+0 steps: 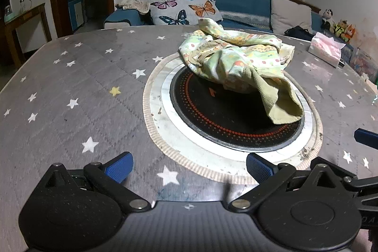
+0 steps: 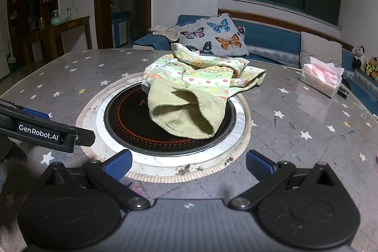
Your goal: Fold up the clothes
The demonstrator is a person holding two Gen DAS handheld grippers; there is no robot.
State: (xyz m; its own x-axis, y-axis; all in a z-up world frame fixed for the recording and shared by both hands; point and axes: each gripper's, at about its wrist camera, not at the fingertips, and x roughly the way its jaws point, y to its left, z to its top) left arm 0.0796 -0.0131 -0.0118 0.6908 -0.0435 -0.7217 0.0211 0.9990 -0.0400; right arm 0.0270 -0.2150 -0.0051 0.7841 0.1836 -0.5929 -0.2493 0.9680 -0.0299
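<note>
A crumpled child's garment [image 1: 238, 58], pale green and yellow with a printed pattern and a ribbed waistband, lies in a heap on the round black cooktop [image 1: 212, 115] in the middle of the table. It also shows in the right wrist view [image 2: 196, 89], waistband opening toward me. My left gripper [image 1: 189, 168] is open and empty, hovering over the table's near side, short of the garment. My right gripper [image 2: 187, 164] is open and empty, near the cooktop's front rim. The left gripper's body [image 2: 45, 131] shows at the left of the right wrist view.
The grey star-patterned table [image 1: 70, 86] has a round inset ring [image 2: 238, 126] around the cooktop. A pink tissue pack [image 2: 322, 79] lies at the far right. Behind the table stands a blue sofa with a butterfly cushion [image 1: 184, 6].
</note>
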